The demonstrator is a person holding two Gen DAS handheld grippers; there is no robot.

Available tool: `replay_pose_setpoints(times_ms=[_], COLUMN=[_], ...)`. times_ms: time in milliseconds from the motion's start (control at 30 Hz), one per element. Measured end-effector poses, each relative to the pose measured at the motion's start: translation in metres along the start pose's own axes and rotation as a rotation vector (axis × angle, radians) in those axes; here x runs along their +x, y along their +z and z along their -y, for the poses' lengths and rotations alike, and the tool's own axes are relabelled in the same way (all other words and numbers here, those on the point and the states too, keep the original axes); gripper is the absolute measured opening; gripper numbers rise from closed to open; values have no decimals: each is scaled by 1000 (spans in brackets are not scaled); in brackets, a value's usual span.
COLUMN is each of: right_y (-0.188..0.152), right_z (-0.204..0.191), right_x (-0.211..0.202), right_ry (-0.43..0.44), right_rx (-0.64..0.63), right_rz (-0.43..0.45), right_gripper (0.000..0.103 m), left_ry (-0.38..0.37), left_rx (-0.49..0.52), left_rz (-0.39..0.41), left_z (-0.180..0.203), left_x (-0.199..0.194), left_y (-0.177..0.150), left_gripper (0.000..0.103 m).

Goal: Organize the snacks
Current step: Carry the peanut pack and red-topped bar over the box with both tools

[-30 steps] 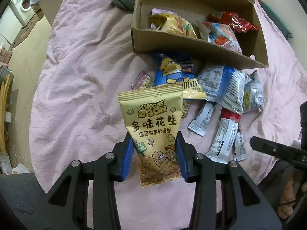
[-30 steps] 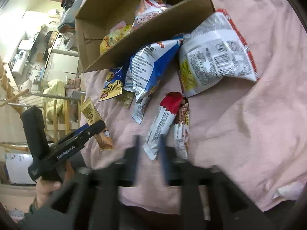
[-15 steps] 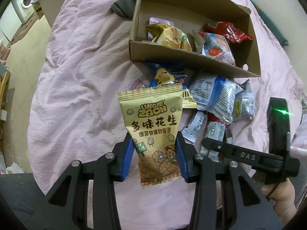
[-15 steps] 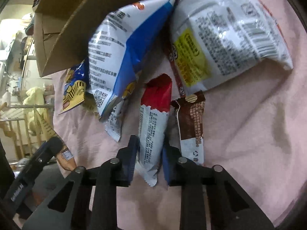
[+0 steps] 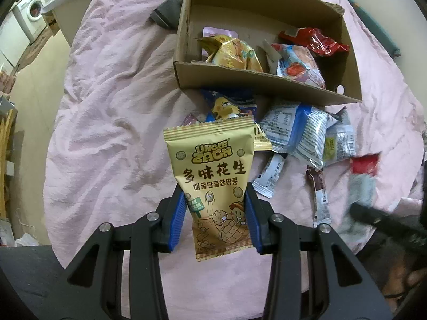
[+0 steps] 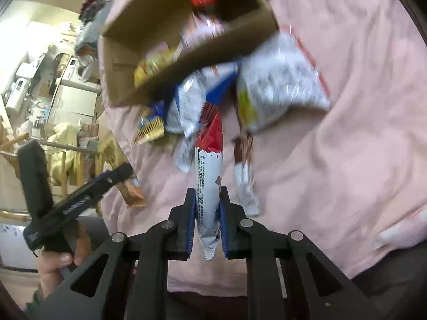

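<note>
My left gripper (image 5: 214, 208) is shut on a yellow Uncle Zach peanut bag (image 5: 213, 176) and holds it upright above the pink blanket. My right gripper (image 6: 206, 210) is shut on a red-and-white snack bar (image 6: 209, 176), lifted off the blanket; the bar shows blurred in the left wrist view (image 5: 363, 178). The cardboard box (image 5: 256, 82) lies ahead with several snack packs inside. Loose snacks lie in front of it: a blue-and-white bag (image 5: 296, 130), a brown bar (image 5: 319, 194) and a small white sachet (image 5: 269, 178).
The pink blanket (image 5: 114, 101) covers the surface. A grey cloth (image 5: 168, 13) lies behind the box. A washing machine (image 5: 29, 13) stands far left. A white-and-yellow bag (image 6: 277, 88) lies right of the box's near corner.
My right gripper closed on the red-and-white bar and lifted it up and back from the pile. My left gripper kept the peanut bag and drew slightly nearer the box.
</note>
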State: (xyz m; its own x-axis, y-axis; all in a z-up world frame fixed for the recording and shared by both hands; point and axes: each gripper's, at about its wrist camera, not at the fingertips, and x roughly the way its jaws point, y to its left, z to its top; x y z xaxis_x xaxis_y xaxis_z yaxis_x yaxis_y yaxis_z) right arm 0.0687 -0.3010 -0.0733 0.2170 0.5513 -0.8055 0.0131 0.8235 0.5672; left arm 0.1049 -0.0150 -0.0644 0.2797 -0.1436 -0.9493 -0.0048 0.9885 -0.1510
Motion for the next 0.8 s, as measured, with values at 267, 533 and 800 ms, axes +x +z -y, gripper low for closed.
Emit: replay_pose_setpoints(times_ms=[267, 533, 800], right_y=[38, 90, 130], right_z=[-25, -40, -30], right_x=[-31, -49, -46], right_ry=[-24, -47, -125], right_rx=[-136, -201, -220], right_rz=[103, 196, 307], right_gripper=[17, 17, 17], left_ry=[2, 17, 54], left_rx=[5, 39, 93], left_rz=[78, 170, 242], left_z=[6, 14, 27], left_x=[-25, -52, -54], left_y=[19, 75, 129], left_gripper=[37, 37, 37])
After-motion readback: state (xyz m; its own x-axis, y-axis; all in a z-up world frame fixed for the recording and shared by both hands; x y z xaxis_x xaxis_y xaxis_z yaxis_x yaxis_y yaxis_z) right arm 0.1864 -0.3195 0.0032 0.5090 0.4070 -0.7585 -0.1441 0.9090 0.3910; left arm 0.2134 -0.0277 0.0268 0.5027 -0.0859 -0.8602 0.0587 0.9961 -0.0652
